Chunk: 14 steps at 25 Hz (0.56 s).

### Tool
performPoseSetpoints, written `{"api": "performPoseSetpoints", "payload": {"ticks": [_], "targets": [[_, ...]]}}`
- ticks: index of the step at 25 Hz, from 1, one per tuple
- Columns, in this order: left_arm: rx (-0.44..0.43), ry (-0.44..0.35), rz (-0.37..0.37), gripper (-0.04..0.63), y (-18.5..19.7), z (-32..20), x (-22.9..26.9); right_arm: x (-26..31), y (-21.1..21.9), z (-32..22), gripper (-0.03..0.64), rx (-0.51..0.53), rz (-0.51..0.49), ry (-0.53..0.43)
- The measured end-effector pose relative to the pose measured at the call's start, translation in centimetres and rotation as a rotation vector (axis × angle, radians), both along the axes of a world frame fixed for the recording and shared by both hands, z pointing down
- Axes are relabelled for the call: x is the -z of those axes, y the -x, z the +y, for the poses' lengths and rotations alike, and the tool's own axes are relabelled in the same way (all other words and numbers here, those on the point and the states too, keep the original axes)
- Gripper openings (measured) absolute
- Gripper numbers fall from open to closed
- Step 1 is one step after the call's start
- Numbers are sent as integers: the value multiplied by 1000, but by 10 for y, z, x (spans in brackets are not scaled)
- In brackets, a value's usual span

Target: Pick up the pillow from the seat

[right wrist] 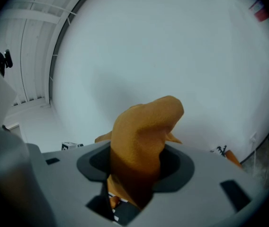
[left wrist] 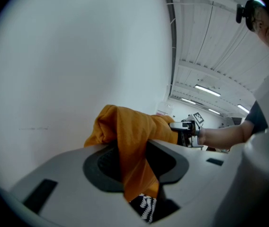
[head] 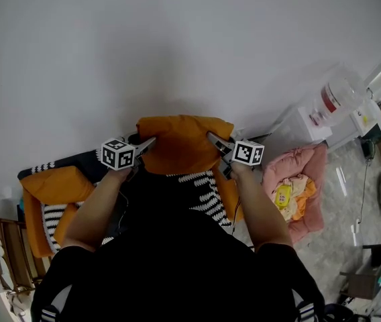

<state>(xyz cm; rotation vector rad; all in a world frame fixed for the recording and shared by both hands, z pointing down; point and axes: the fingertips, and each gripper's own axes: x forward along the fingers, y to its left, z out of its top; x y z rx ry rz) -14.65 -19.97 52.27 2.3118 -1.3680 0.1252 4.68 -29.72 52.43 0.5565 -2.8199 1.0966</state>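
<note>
Two grippers hold one orange pillow (head: 182,143) between them, each at one side. Left gripper (left wrist: 133,167): jaws pinched tight on a fold of the orange fabric at the pillow's left edge, and cloth bunches up out of the jaws. Right gripper (right wrist: 133,176): jaws partly closed, clamped on a thicker bunch of the same fabric at the right edge. Both point almost level, slightly down. The pillow is stretched between the two grips and held up in front of the white wall (head: 177,45). In the head view it sits over the seat (head: 204,196), which has a black-and-white striped cover. Cannot tell if its bottom edge touches the seat. A second orange cushion (head: 53,183) lies at the seat's left end, well apart from the held one. A pink pet bed (head: 308,173) is on the floor just right of the seat, with a water dispenser (head: 331,99) beyond it. A wooden frame (head: 6,247) stands at far left.
</note>
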Motion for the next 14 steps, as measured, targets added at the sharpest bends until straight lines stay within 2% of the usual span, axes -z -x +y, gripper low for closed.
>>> {"api": "performPoseSetpoints", "payload": {"ticks": [14], "targets": [[-4, -7, 9, 146, -10, 11, 4, 0, -12, 10, 218, 1, -17, 16]]}}
